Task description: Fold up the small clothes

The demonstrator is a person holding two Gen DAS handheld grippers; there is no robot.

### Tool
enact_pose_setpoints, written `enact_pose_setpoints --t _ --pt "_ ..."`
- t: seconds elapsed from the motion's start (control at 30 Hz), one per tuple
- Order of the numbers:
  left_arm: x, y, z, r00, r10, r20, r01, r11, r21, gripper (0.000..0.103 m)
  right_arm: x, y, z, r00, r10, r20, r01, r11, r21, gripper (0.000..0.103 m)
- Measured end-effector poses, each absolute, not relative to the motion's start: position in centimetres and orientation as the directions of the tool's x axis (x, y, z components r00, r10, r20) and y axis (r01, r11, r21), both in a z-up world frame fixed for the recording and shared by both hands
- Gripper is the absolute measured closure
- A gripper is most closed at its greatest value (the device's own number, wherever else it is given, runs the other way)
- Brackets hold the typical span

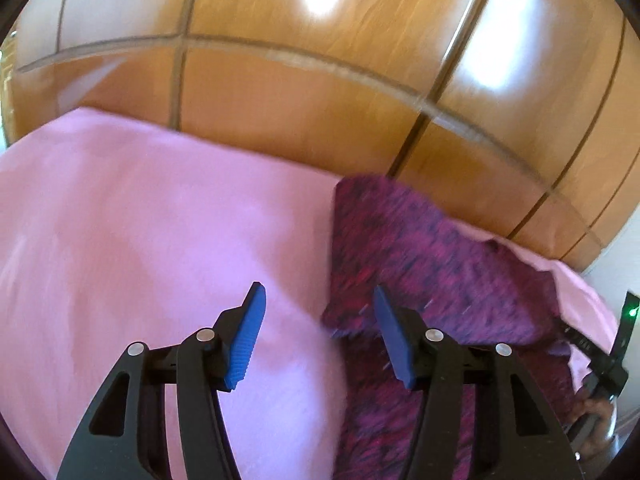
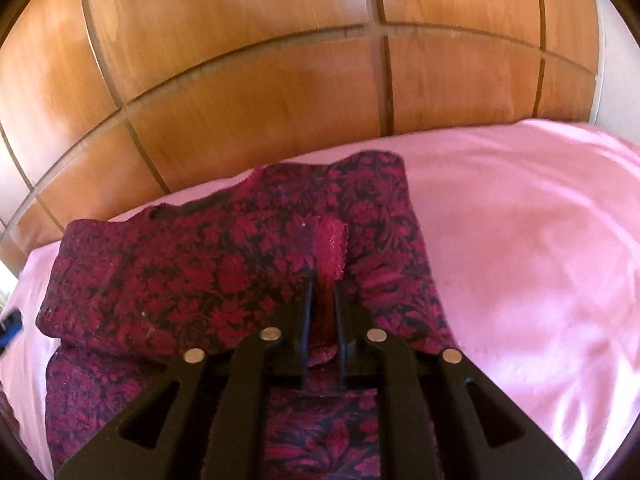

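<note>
A: The right tongs [image 2: 322,292] are pinching a lacy red strip of the dark red floral-print garment [image 2: 180,280], mid-fold, on the pink bed sheet [image 2: 520,240].

B: The left tongs [image 1: 318,336], blue-padded, are spread and empty beside it. Next, probably lay the soft flap flat; the left view's blurred.

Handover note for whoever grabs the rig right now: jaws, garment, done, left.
Left gripper: jaws open, holding nothing, over the pink sheet at the garment's edge.
Right gripper: jaws shut on a red lace-edged strip of the floral garment.
Garment: dark red floral piece lying on the pink sheet in front of the wooden panelled wall; one part already lies doubled over the rest, so a fold looks started.
Left: lay down the pinched part, finish the fold, flatten. The left wrist view is blurred, so re-check the edges before grasping.
</note>
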State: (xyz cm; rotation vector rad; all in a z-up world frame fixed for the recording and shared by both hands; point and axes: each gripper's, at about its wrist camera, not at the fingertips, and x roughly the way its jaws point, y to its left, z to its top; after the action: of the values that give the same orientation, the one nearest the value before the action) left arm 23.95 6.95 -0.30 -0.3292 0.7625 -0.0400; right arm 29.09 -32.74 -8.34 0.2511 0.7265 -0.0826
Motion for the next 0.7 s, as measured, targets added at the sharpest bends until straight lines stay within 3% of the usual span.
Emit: enact_pose_setpoints --t 0.03,0.07,0.23,0.47,0.57,0.6,0.7 --pt "24.4 6.7 0.2 0.733 -0.178 -0.657 -0.052 0.948 -0.315 0.047 28.6 -32.7 -7.7 0.754 -0.018 -0.657 0.180 0.967 0.181 0.064" --pt "24.9 6.4 0.6 0.736 -0.189 -0.650 -0.033 0.949 -0.313 0.047 28.1 -32.6 -7.1 0.765 -0.033 -0.643 0.186 0.967 0.171 0.060" --pt "27.4 4.5 1.5 0.738 -0.235 -0.633 0.056 0.956 -0.289 0.059 27.1 -29.9 -4.1 0.813 0.048 -0.580 0.053 0.986 0.156 0.060" --pt "32.5 0.6 0.7 0.696 -0.312 -0.646 0.170 0.947 -0.273 0.059 31.4 -27.3 -6.3 0.735 0.077 -0.674 0.000 0.994 0.113 0.057" --pt "36.0 -0.4 -1.1 0.642 -0.341 -0.687 0.175 0.937 -0.301 0.059 32.5 -27.5 -7.7 0.711 0.010 -0.703 0.027 0.999 0.042 0.058" --pt "36.6 -0.5 -1.8 0.630 -0.332 -0.703 0.162 0.941 -0.299 0.067 32.8 -27.8 -8.1 0.710 -0.002 -0.705 0.032 0.999 0.029 0.058" --pt "38.4 -0.5 -6.4 0.563 -0.310 -0.766 0.102 0.946 -0.308 0.069 33.0 -28.4 -9.4 0.723 0.011 -0.691 0.033 0.998 0.051 0.058"
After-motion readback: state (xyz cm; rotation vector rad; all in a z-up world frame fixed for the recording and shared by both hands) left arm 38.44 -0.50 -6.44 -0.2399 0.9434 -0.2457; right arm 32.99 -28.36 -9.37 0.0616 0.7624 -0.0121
